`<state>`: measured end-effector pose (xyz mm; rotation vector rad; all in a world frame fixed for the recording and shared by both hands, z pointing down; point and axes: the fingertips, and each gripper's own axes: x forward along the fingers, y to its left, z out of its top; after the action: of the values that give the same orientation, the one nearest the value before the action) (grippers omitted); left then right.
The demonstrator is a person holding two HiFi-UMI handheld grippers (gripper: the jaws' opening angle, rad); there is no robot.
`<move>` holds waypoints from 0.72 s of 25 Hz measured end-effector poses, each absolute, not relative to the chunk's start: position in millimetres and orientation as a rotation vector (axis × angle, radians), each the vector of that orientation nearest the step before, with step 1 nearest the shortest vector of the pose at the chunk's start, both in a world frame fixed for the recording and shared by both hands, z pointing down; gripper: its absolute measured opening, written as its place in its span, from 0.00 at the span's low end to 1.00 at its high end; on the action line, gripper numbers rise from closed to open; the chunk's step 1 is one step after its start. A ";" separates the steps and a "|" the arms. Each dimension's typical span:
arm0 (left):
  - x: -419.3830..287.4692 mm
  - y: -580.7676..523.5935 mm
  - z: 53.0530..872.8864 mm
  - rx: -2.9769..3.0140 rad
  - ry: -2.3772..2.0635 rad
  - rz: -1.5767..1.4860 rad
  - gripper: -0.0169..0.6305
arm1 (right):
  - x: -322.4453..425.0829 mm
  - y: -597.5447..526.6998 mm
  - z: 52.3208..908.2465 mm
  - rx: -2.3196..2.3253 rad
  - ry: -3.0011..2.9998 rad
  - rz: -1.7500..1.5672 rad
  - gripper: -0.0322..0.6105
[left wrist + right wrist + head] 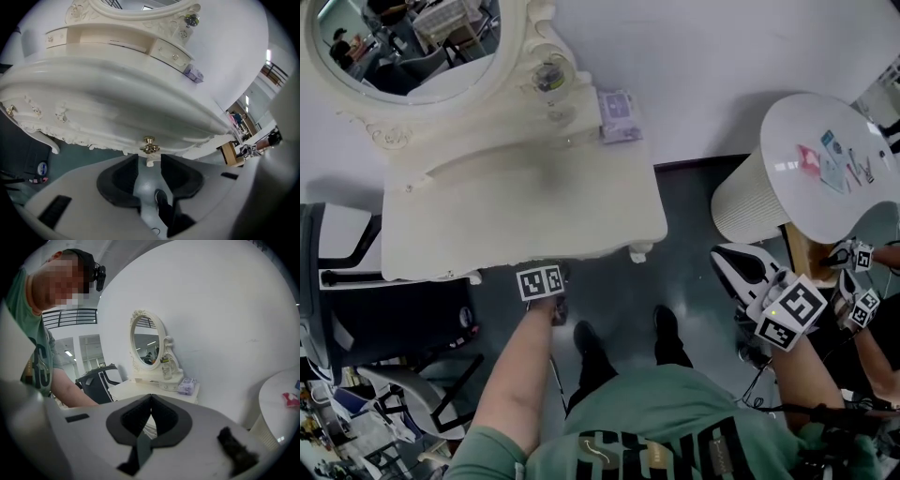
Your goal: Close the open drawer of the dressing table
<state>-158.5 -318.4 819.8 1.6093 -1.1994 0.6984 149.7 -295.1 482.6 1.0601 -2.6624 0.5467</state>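
At the centre of the left gripper view, your left gripper (149, 161) holds its jaws well apart and grips nothing. The gold knob (149, 146) sits just beyond their tips, on the drawer front (108, 124) under the dressing table (525, 202) top. Low in the right gripper view, your right gripper (151, 398) shows jaws closed tip to tip, empty.

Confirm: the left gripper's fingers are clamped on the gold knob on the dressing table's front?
No, not clamped. In the left gripper view, the left gripper has its fingers apart; the gold knob sits just beyond their tips on the front of the dressing table.
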 end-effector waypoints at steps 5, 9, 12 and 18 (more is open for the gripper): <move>-161.4 -296.3 797.2 1.664 -1.193 0.635 0.25 | 141.5 -300.0 470.7 1.076 -2.679 0.524 0.07; -162.4 -277.1 759.5 1.763 -1.165 0.530 0.18 | 125.8 -301.5 460.1 1.066 -2.692 0.506 0.07; -169.5 -266.2 717.7 1.861 -1.163 0.425 0.10 | 112.0 -302.7 449.3 1.060 -2.710 0.519 0.07; -198.7 -263.9 610.9 2.041 -1.161 0.178 0.04 | 75.7 -307.2 414.2 1.083 -2.748 0.555 0.07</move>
<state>-198.7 -263.9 610.9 2.0413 -1.1613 0.1781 75.7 -307.2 414.2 1.0829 -2.7483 0.5551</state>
